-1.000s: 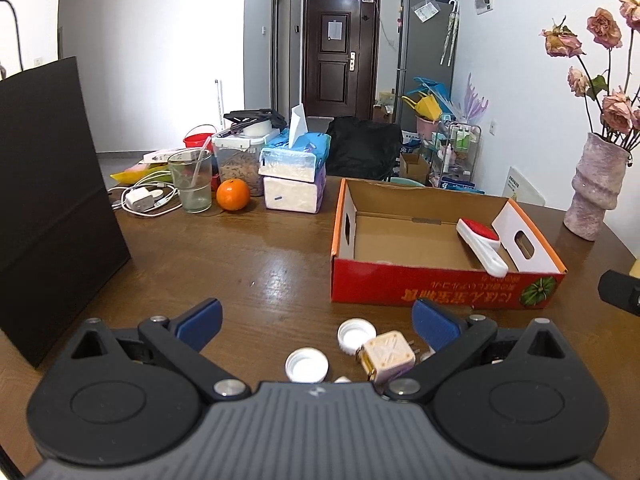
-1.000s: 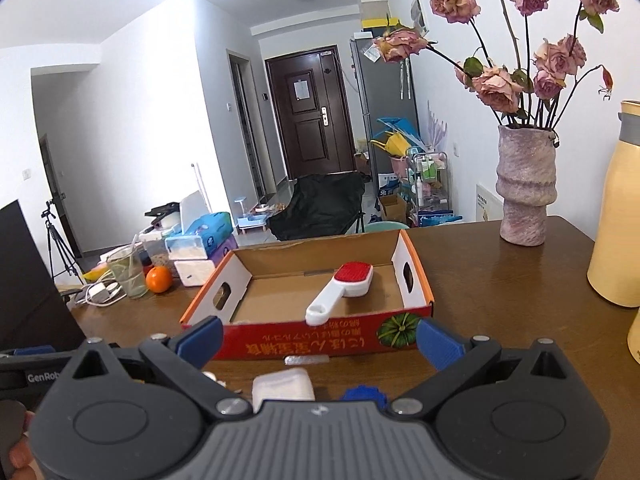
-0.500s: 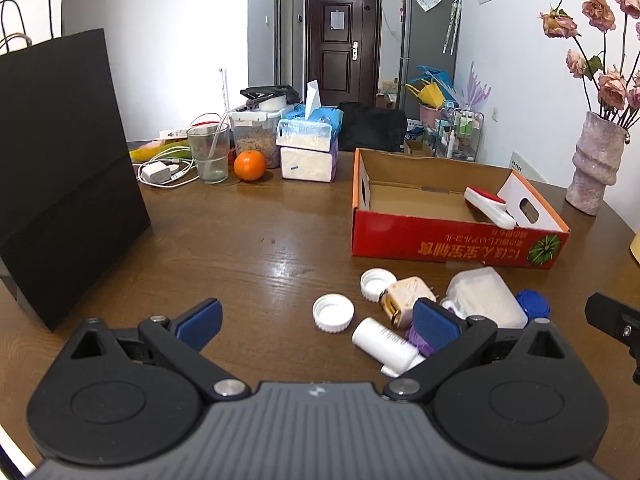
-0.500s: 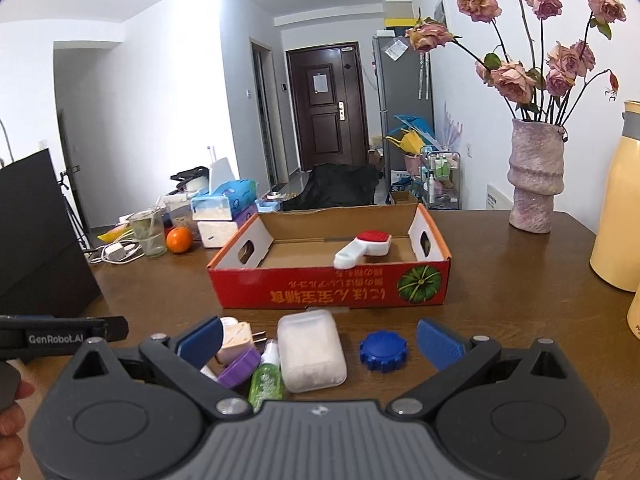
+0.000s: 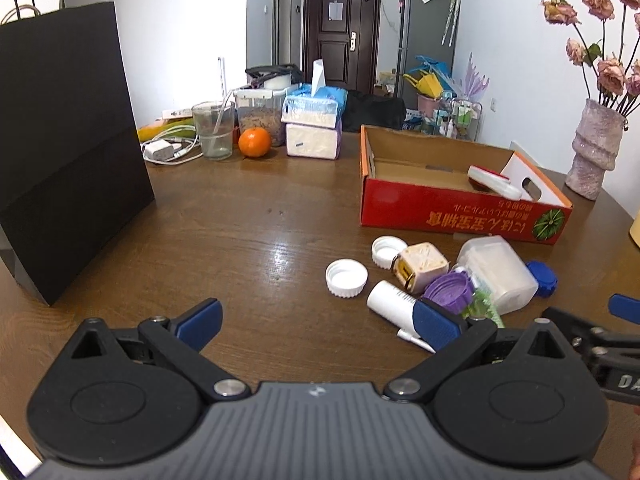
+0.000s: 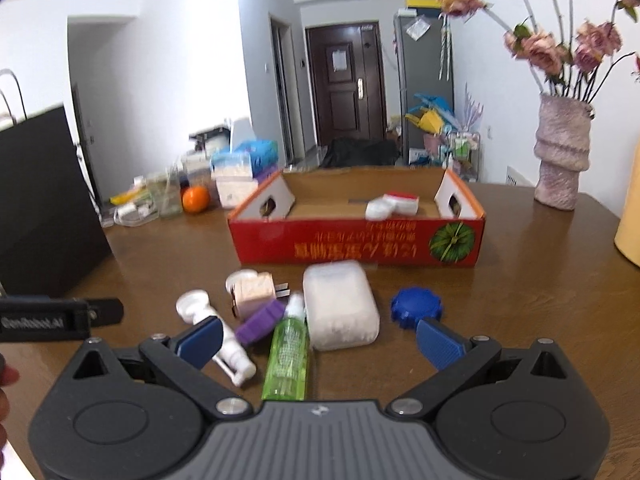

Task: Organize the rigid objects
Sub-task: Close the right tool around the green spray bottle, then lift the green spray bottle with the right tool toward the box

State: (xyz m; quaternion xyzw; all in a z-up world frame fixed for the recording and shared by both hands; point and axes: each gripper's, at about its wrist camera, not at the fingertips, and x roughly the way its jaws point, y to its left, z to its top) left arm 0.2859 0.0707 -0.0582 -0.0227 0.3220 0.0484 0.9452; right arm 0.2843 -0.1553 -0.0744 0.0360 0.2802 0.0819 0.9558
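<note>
On the brown surface (image 6: 540, 300), just in front of the red cardboard box (image 6: 360, 246), sits the loose pile: white plastic case (image 6: 340, 310), green spray bottle (image 6: 288, 356), purple cap (image 6: 259, 322), beige plug adapter (image 6: 252, 292), white tube (image 6: 224, 344), blue cap (image 6: 416, 306), plus two white caps (image 5: 346, 278) off to the left side. The box already holds a red-and-white brush (image 6: 394, 204); everything else is not yet in. Right gripper (image 6: 316, 344) has its jaws spread wide and empty, and the green spray bottle lies almost dead centre between them, long axis running along the gripper's forward line, nozzle end pointing toward the box. The white plastic case lies touching or just beside the bottle on its right, the purple cap on its left, so it's a tight slot. Left gripper (image 5: 316, 326) is also spread and empty; the pile lies off to its right, with its right finger overlapping the white tube in view, contact can't be confirmed. Judgement: right hand is the better placed one for the bottle or the case; left is nearer the white caps and tube. Risk: closing across the bottle may snag the neighbours, and a round bottle can roll. Right view is motion-blurred, so fine gaps are uncertain.
</note>
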